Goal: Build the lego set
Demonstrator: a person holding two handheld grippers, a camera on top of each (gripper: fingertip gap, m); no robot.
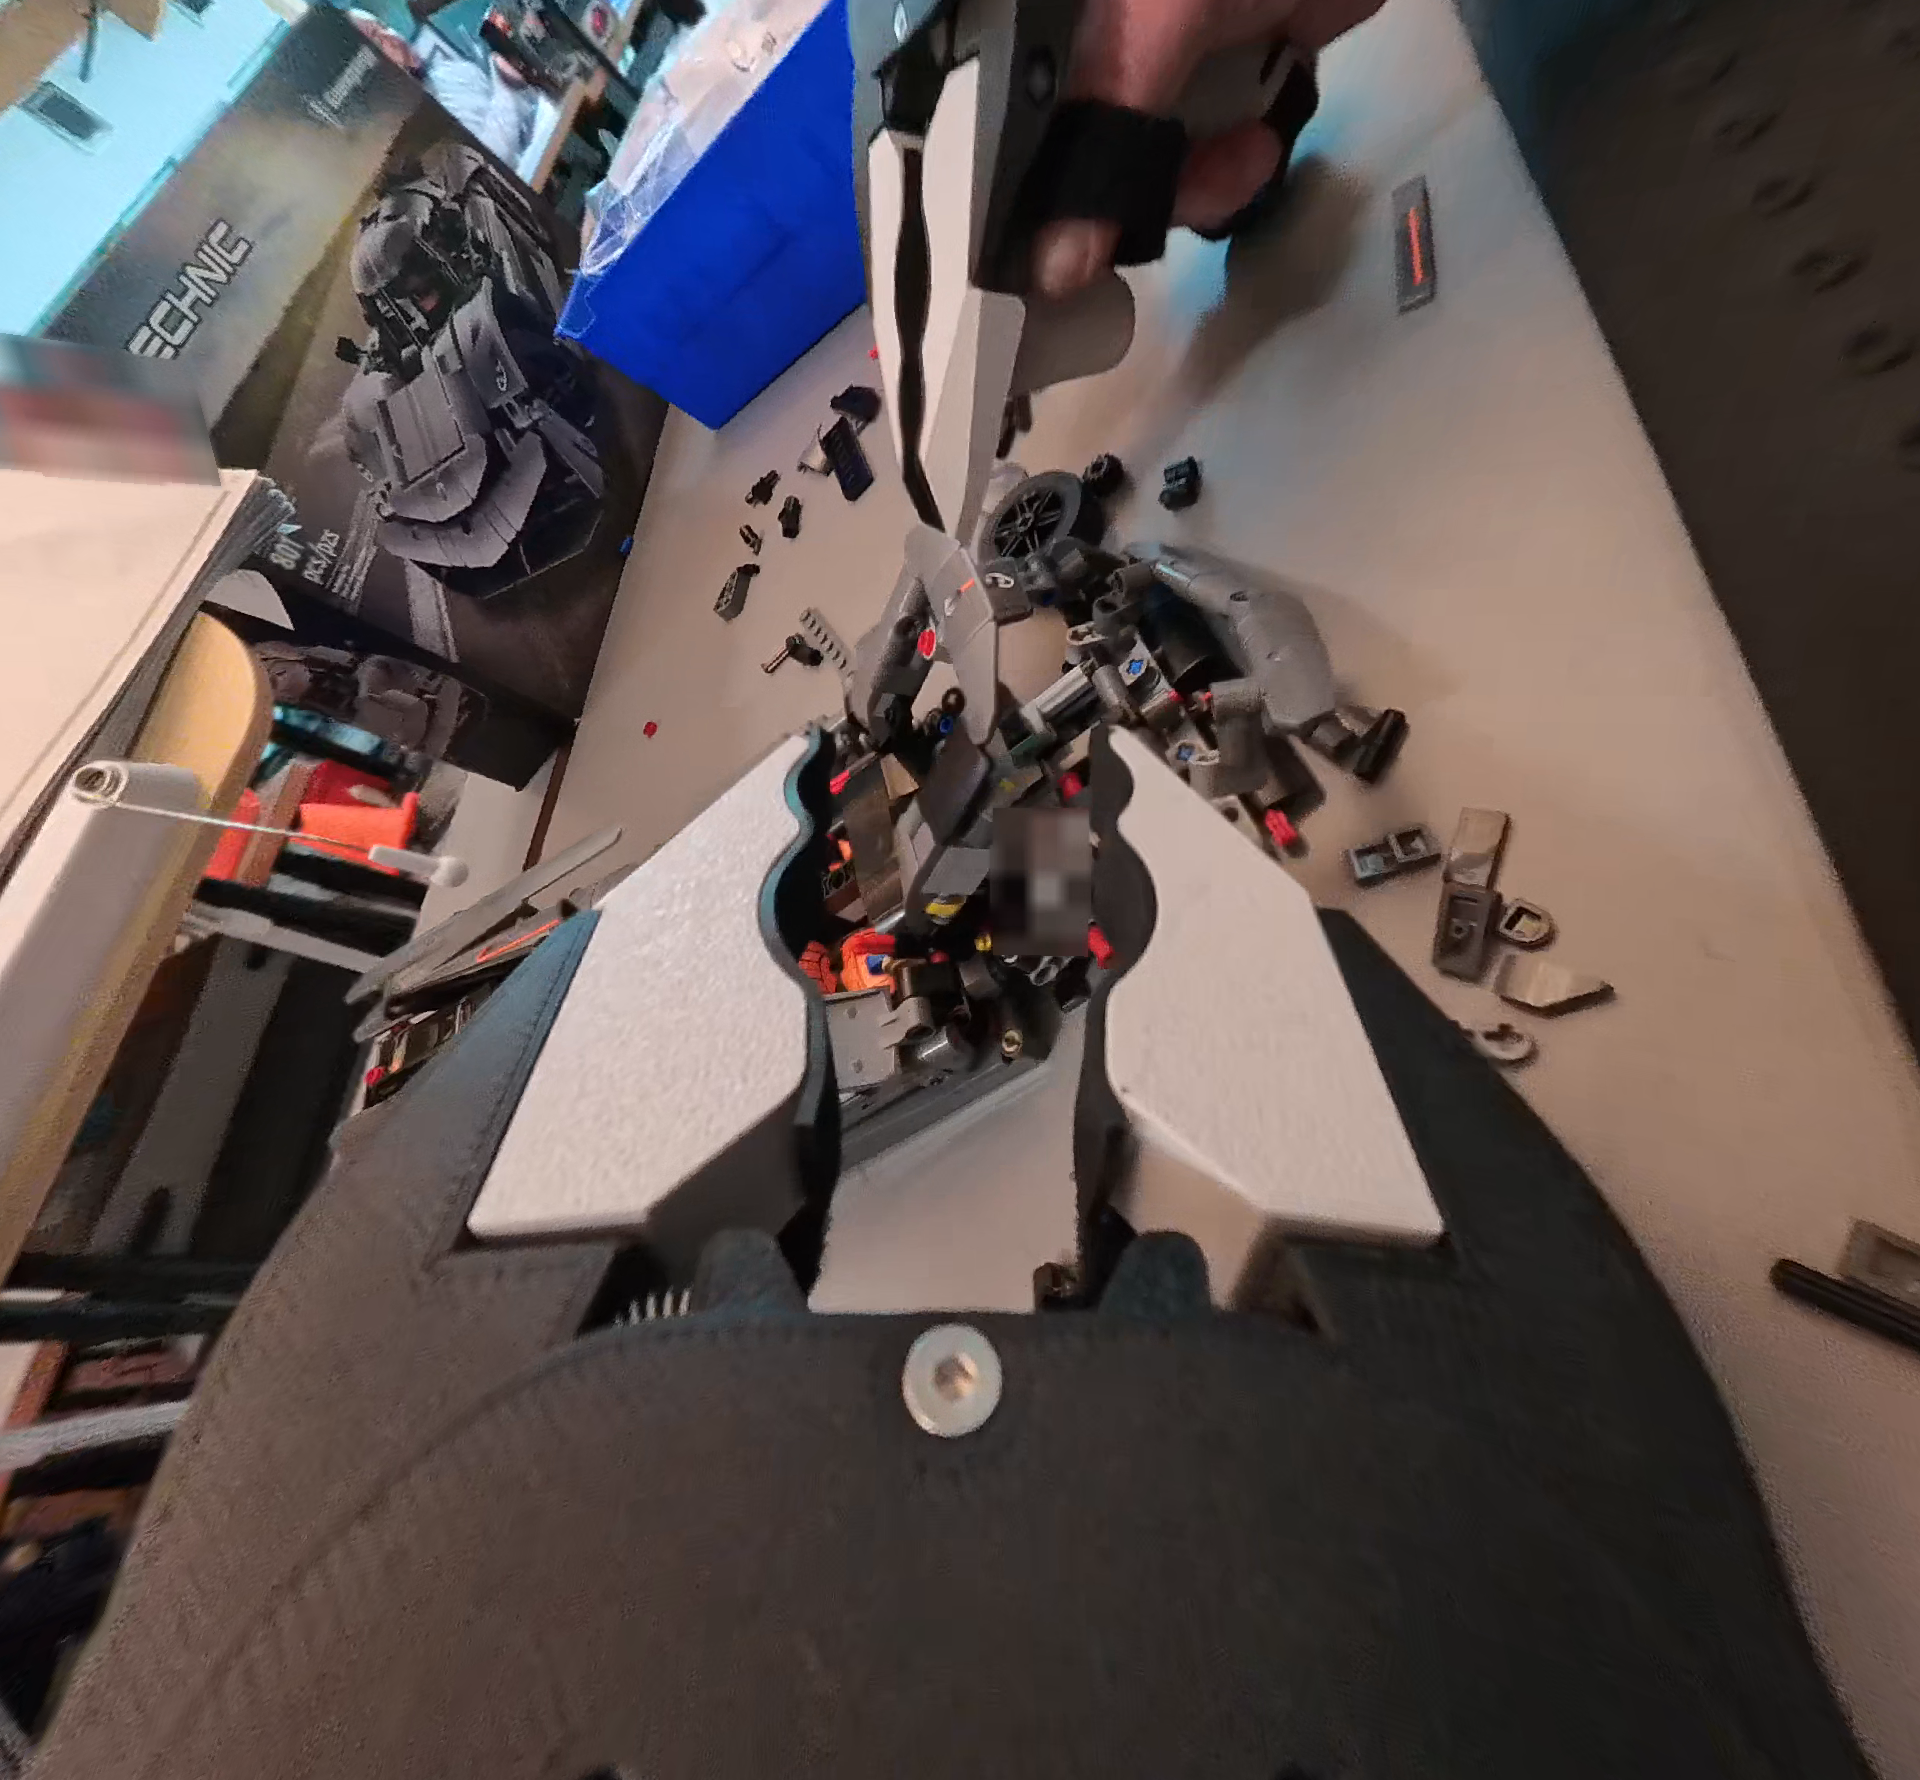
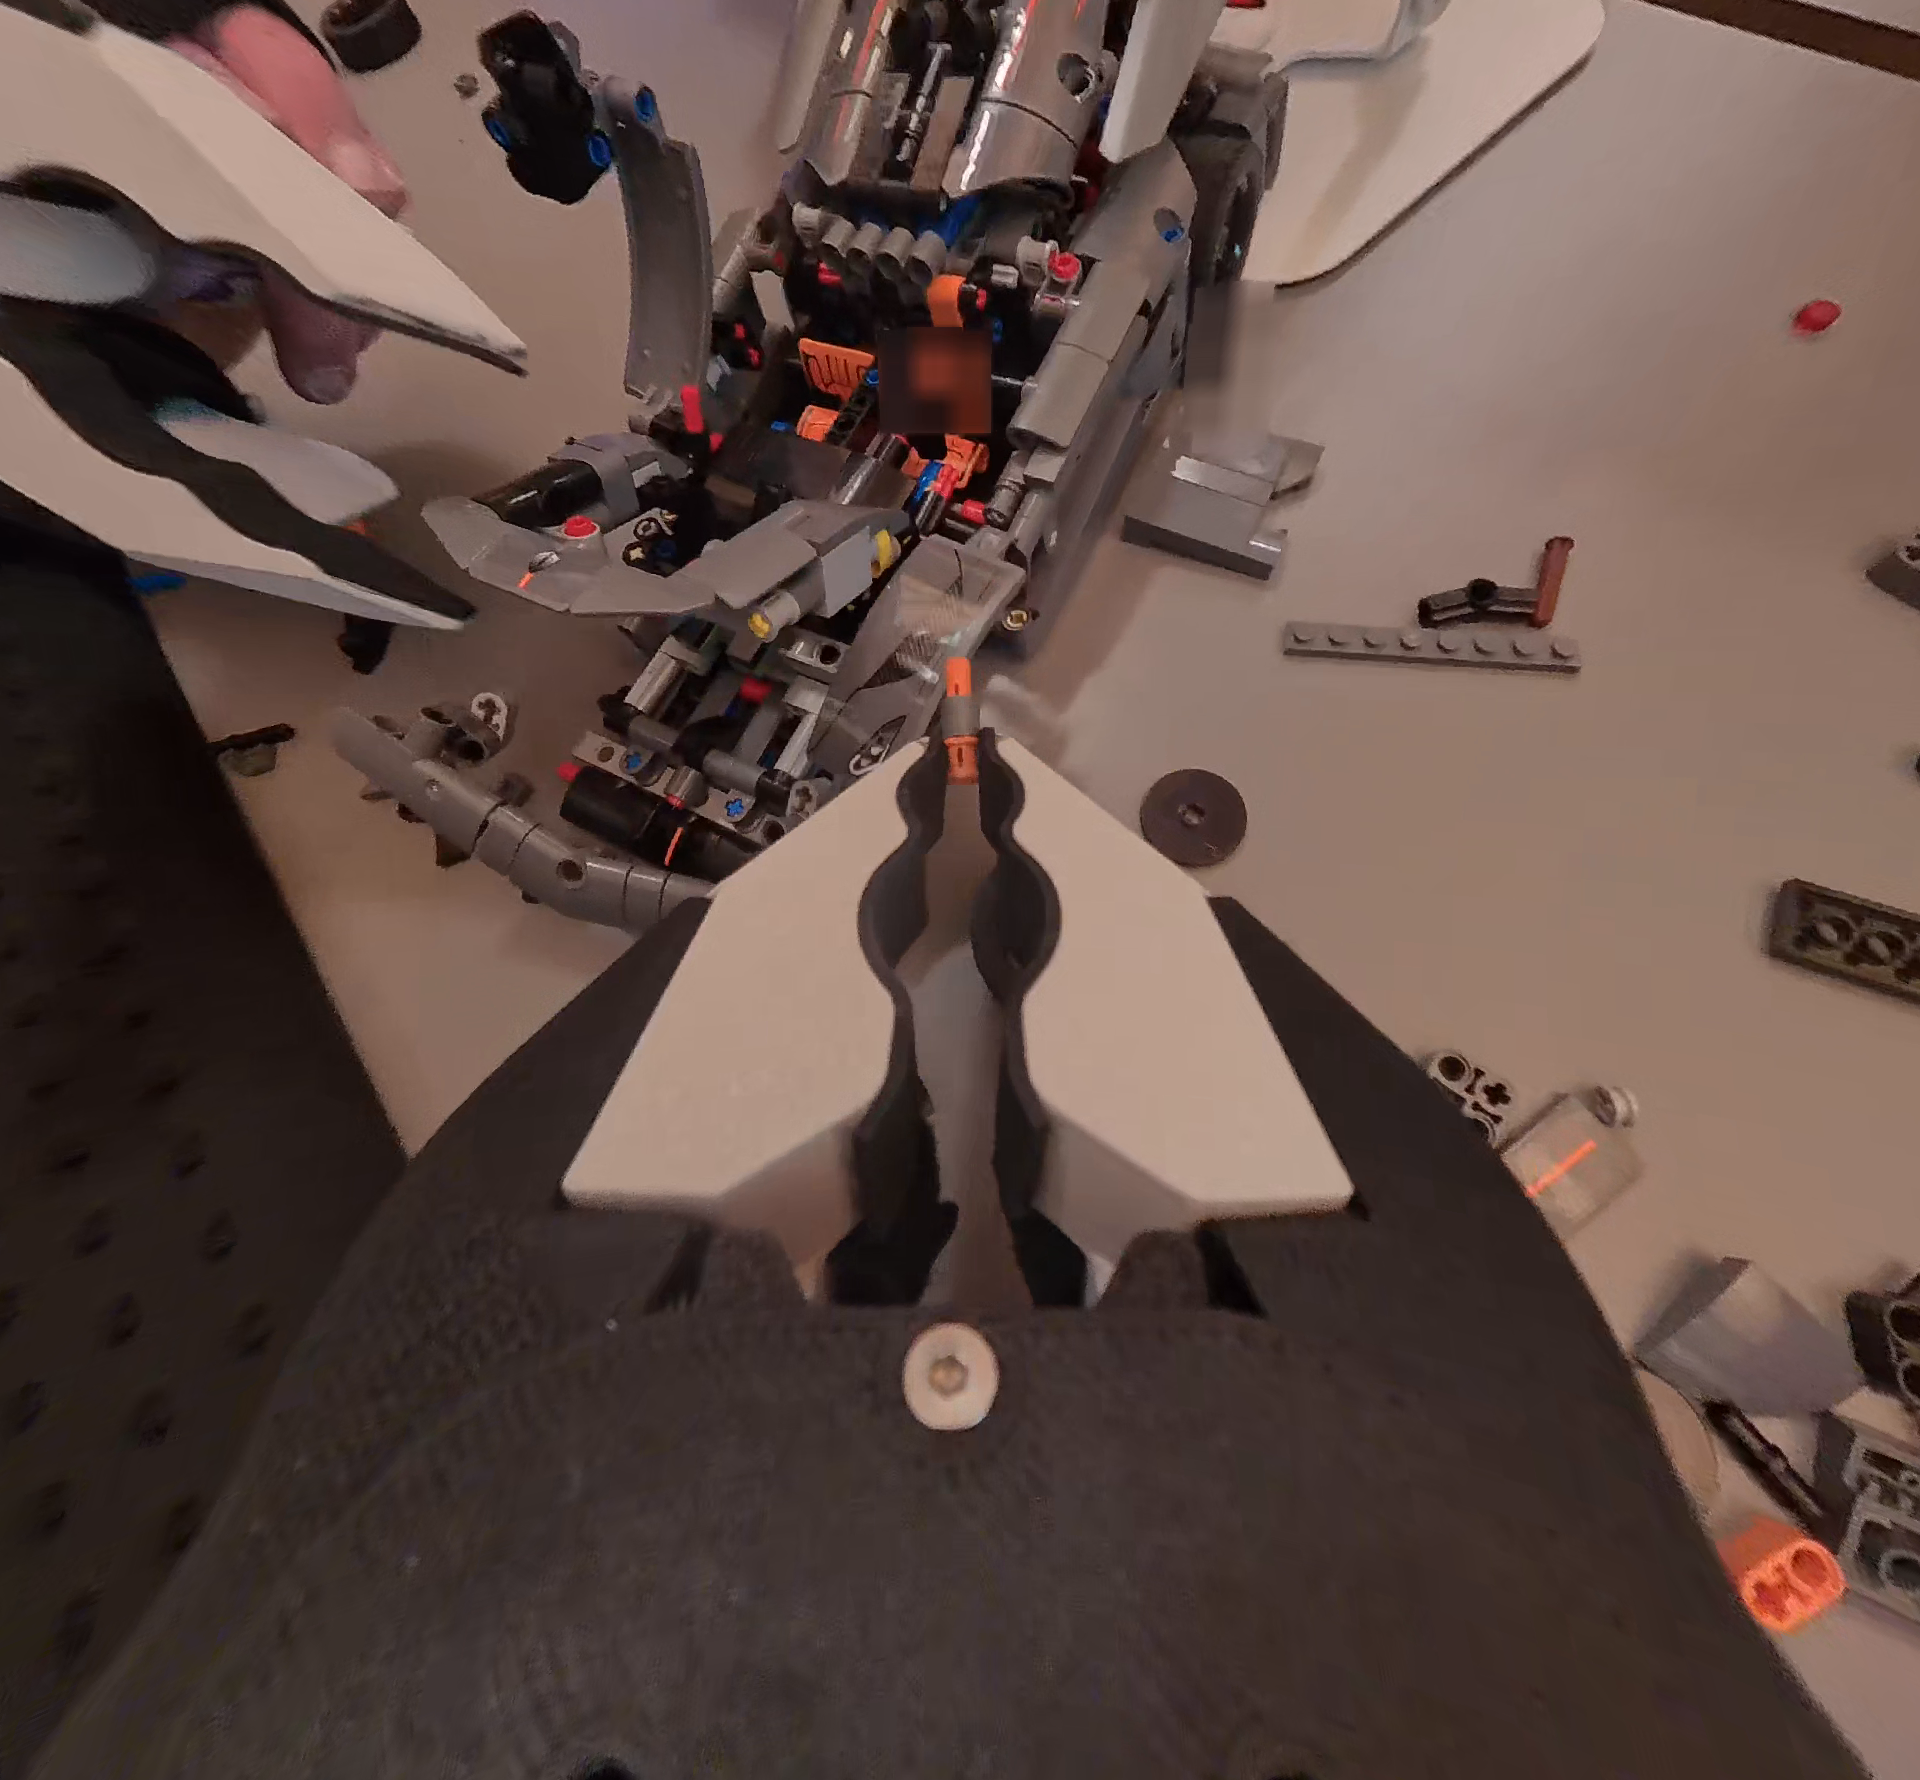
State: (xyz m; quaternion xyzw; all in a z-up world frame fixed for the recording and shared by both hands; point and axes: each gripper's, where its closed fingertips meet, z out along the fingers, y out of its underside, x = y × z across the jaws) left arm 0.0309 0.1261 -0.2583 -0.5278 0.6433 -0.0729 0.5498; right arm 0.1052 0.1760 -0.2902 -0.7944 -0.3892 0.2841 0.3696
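Two hand-held grippers work over one half-built grey car model [image 2: 914, 400] that lies on the pale table [image 2: 1558, 442]. In the right wrist view, going left to right, the left gripper [image 2: 468, 483] enters from the left edge, tilted down toward the model's flank, with a person's bare fingers [image 2: 312, 348] curled on its handle; its two white fingers stand apart, and I cannot tell whether they touch any piece. At centre, the right gripper [image 2: 961, 754] points forward at the model's near end, its jaws nearly closed and pinching one small orange-and-grey pin [image 2: 961, 722] at the very tips. To its right lie one dark round disc [image 2: 1193, 816], one long grey studded plate [image 2: 1432, 644] and one red stud [image 2: 1816, 315], well apart. In the left wrist view, one dark set box [image 1: 416, 400] and one blue bin [image 1: 727, 255] stand beyond the model.
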